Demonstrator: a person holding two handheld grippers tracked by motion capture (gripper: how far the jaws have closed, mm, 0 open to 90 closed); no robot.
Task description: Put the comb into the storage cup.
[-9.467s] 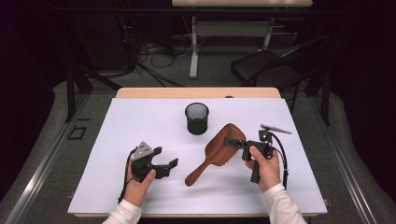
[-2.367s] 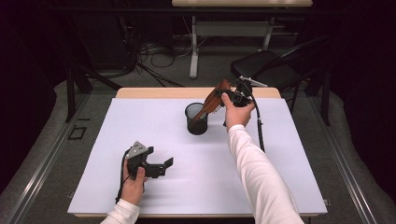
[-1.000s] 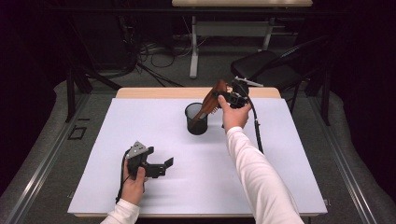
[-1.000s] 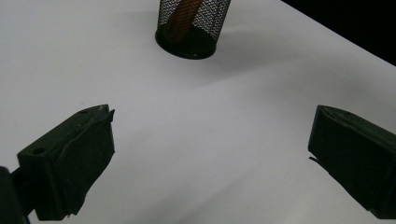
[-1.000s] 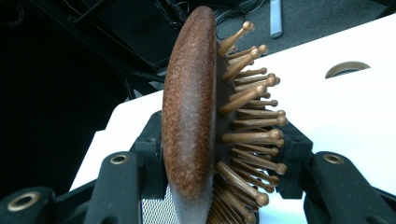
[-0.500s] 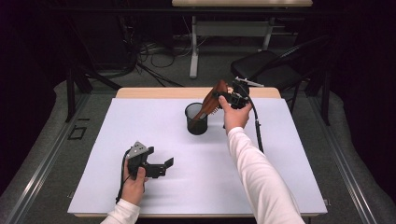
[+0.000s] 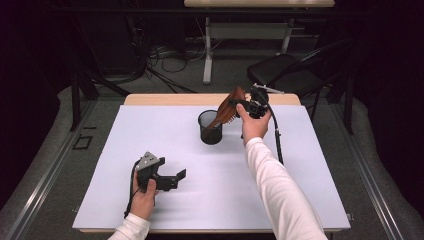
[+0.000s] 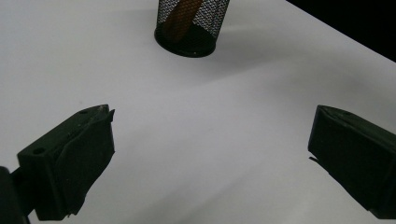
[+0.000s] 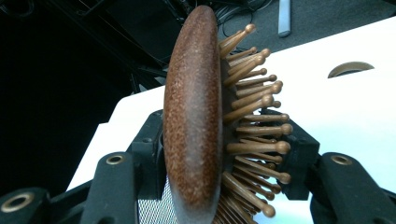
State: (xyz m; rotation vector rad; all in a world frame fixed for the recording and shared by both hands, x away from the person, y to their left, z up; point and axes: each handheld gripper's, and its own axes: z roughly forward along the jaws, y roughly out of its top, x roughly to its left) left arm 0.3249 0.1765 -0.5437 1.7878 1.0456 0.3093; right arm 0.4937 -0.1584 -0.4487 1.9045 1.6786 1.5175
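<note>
A brown wooden hairbrush leans with its handle down inside the black mesh cup at the back middle of the white sheet. My right gripper holds the brush head from the right. In the right gripper view the brush stands between the jaws, one pad on its wooden back and the other at the bristle tips; these jaws have just been opening a little. My left gripper rests open near the front left, nothing between its jaws. The left gripper view shows the cup with the handle inside.
The white sheet covers a wooden table. A black chair and a desk frame with cables stand on the floor behind. The right gripper's cable hangs down over the sheet.
Nothing has visibly shifted in the last second; both hands keep their places and the brush stays leaning in the cup. Earlier the right gripper carried the brush from the sheet to the cup.
</note>
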